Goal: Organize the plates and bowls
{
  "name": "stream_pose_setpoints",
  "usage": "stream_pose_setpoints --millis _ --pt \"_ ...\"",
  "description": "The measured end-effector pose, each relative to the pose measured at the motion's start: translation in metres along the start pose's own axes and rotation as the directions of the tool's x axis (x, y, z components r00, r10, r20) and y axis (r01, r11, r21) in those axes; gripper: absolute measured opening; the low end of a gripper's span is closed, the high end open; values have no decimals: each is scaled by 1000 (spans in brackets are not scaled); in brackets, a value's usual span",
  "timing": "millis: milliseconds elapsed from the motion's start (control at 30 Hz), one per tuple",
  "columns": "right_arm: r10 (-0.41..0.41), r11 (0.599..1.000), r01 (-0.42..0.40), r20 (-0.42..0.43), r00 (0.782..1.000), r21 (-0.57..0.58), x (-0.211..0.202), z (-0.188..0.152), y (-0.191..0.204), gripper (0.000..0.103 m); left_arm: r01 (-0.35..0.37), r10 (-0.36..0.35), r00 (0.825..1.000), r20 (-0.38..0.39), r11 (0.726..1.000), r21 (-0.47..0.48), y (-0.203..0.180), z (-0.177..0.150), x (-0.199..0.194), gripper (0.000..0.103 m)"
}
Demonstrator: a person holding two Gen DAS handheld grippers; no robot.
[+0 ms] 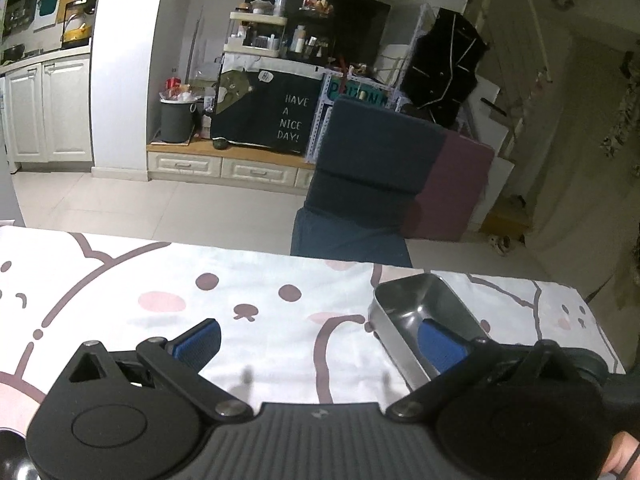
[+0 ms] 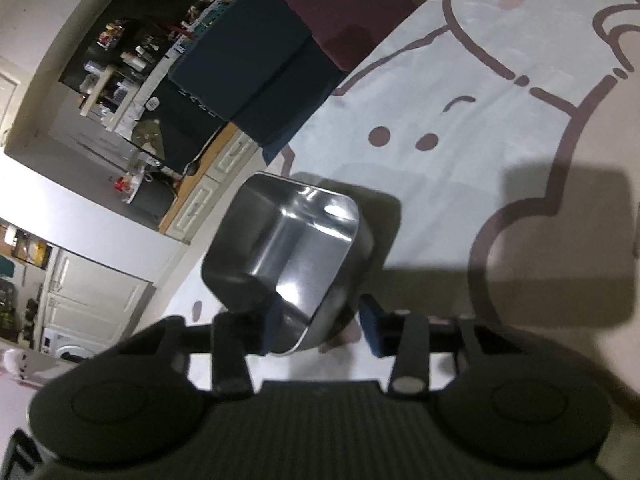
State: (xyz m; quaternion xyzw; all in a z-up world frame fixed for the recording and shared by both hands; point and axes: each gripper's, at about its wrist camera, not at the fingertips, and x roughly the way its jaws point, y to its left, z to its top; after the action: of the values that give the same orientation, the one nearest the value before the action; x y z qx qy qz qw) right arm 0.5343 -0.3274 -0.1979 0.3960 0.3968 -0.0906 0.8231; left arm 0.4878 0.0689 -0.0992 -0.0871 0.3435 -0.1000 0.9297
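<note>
A rectangular steel tray (image 1: 416, 304) sits on the cartoon-print tablecloth (image 1: 256, 280) near the table's far right edge. My left gripper (image 1: 320, 338) is open wide; its right fingertip pad (image 1: 440, 346) shows in front of the tray's inside, and its left pad (image 1: 200, 340) is over bare cloth. In the right wrist view a steel tray (image 2: 280, 240) lies straight ahead. My right gripper (image 2: 320, 330) straddles its near wall, with the left finger (image 2: 272, 328) inside and the right pad (image 2: 372, 330) outside, a small gap from the wall. I cannot tell whether both views show the same tray.
A dark blue and maroon chair (image 1: 372, 160) stands just beyond the table's far edge. A dark round object (image 1: 10, 456) peeks in at the lower left corner. Behind are the tiled floor, white cabinets (image 1: 48, 112) and a cluttered shelf nook. A hand (image 1: 624, 460) holds the left gripper.
</note>
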Motion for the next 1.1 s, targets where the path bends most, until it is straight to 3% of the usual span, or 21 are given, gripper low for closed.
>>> stream_pose_setpoints --millis 300,400,600,667,700,833,1000,1067,1100 --pt "-54 967 51 -2 999 -250 0 9 3 15 20 -18 999 -26 998 65 -11 -8 10 102" --pt "-64 951 63 9 998 -303 -5 17 -3 7 34 -31 999 -38 997 69 -14 -10 14 97" --pt "-66 914 63 6 998 -402 -15 39 -15 4 71 -66 992 -105 997 43 -22 -19 30 75" --pt "-65 894 57 -2 998 -444 -15 42 -16 4 80 -77 989 -126 997 21 -24 -22 39 51" --pt "-62 882 50 -10 998 -468 -16 43 -15 3 94 -92 985 -144 996 9 -25 -24 44 47" --pt "-57 833 30 -31 998 -553 -10 46 -12 3 131 -136 976 -171 991 -41 -32 -31 59 44" --pt "-56 806 26 -34 998 -591 -12 44 -10 3 138 -149 971 -188 988 -72 -41 -36 74 35" --pt "-54 804 20 -39 998 -595 -12 44 -10 3 137 -153 968 -199 986 -92 -43 -38 80 12" --pt "-52 803 17 -42 998 -595 -12 45 -11 3 127 -144 969 -203 987 -98 -43 -39 83 9"
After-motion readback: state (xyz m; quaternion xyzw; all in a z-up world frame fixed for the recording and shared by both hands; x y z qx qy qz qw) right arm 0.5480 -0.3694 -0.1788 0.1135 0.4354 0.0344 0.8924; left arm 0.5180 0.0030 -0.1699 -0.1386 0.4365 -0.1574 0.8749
